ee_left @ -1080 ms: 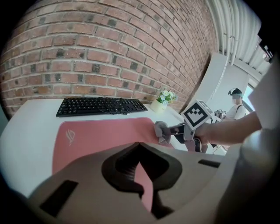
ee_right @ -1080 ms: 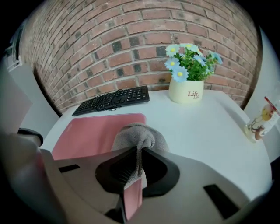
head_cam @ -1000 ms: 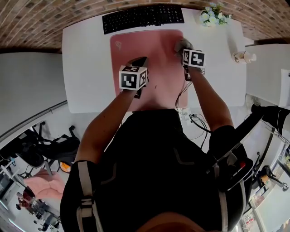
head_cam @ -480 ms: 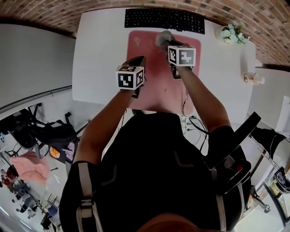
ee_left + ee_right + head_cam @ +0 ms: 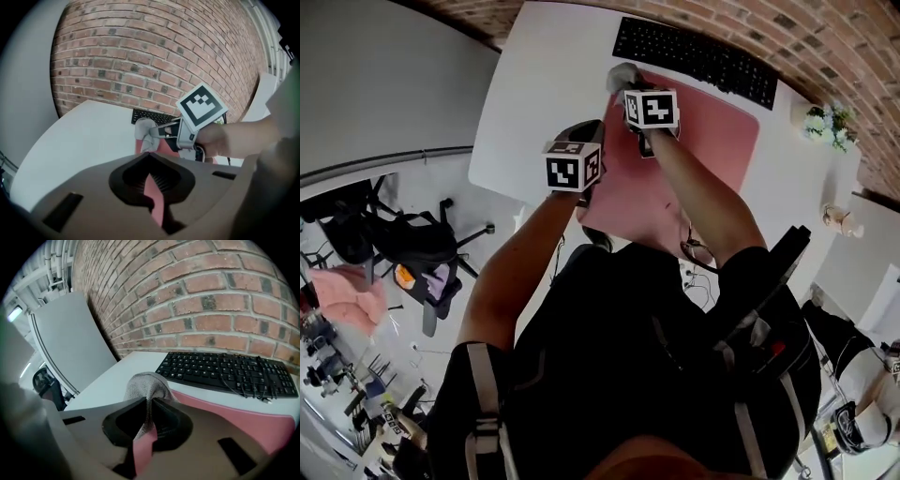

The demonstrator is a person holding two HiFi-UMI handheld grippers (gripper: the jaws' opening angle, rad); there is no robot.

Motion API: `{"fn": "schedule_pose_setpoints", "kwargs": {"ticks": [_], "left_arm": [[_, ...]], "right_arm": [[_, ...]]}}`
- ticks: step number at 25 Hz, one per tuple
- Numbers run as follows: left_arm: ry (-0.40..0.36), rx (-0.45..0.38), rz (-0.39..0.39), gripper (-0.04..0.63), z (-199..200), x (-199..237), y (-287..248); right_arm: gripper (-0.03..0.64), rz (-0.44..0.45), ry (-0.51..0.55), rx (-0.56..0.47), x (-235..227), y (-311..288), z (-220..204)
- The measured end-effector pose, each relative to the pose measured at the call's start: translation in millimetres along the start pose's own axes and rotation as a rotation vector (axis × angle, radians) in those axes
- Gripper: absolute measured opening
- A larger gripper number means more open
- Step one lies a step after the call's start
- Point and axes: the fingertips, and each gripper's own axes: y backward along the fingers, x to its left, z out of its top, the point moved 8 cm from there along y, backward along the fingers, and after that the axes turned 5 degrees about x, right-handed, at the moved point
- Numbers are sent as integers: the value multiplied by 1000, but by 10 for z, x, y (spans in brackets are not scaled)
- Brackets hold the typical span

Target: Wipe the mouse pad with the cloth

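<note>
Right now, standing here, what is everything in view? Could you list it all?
table: one, white, against the wall
wall: one, red brick, behind the table
keyboard: one, black, at the table's far edge
pad: one, pink, in front of the keyboard
cloth: one, grey, at the pad's far left corner
flowers: one bunch, white and green, right of the keyboard
chair: one, black, on the floor left of the table
left gripper: one, grey, shut, empty, by the pad's left side
right gripper: one, grey, shut on the cloth
</note>
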Motion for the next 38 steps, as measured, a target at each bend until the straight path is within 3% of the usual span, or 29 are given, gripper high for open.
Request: {"fn": "schedule_pose_setpoints", "kwargs": {"ticks": [5,11,38], "left_arm": [[23,-9,13,0,9,85,-4],[-8,-22,-20,0,106,-27,-81],[-195,53,-175,0,284,-971,-540]], "right_arm": [[41,-13,9,19,-30,-239,9],[41,-46,-28,17,-184,-228,-39],[41,-229,-228,-30,-1477,714,-635]]}}
